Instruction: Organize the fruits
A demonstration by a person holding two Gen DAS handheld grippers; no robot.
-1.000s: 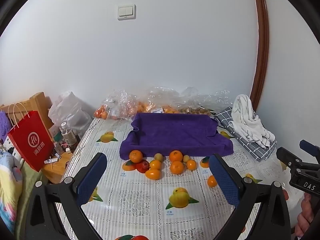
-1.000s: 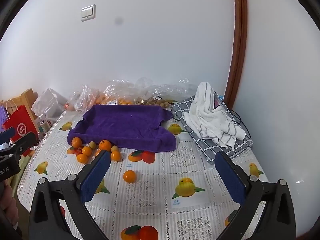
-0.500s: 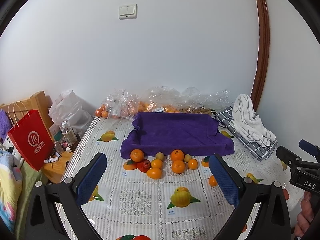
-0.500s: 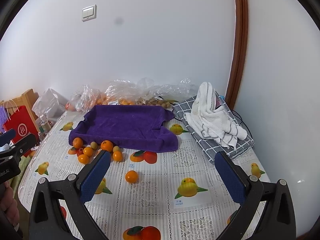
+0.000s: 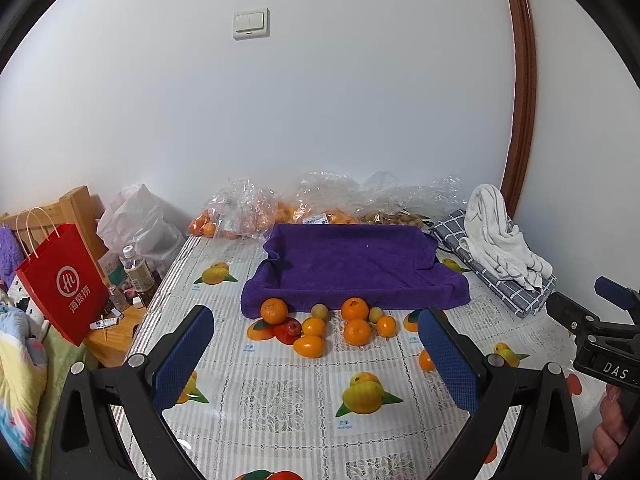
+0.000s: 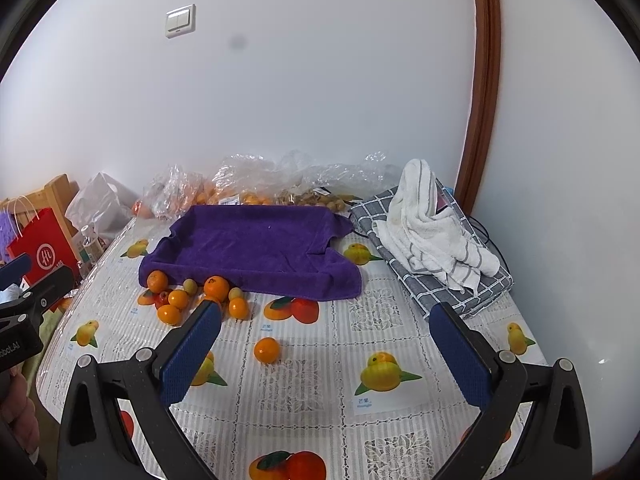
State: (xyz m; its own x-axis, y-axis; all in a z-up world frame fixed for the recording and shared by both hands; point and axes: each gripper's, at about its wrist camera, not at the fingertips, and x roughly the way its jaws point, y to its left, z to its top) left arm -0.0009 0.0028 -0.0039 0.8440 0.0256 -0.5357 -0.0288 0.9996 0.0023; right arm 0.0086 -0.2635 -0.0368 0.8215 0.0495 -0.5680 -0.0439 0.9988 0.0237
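Nearest the left wrist camera, the left gripper (image 5: 316,354) is hovering above the table (image 5: 280,396) with its blue pads spread wide and nothing between them. In the right wrist view the right gripper (image 6: 326,354) is likewise hanging wide apart and empty. Each tool is poking into the other's view at the frame edge, cut off, with only part of a person's hand (image 5: 608,436) showing beneath it.

Just past the right gripper, a lone orange (image 6: 267,350) is sitting on the fruit-printed tablecloth, well apart from the rest; in the left view it is half hidden behind the right-hand pad. Farther on, a cluster of fruits (image 5: 328,322) is lying just in front of the purple towel (image 5: 352,268), the rearmost ones touching its front edge. The towel is draping over something tray-shaped that cannot be made out. To its right a white striped cloth (image 6: 432,228) is resting on a folded checked cloth (image 6: 452,292). Against the wall, clear plastic bags (image 5: 340,200) are holding more fruit, blurred by the crinkled film.
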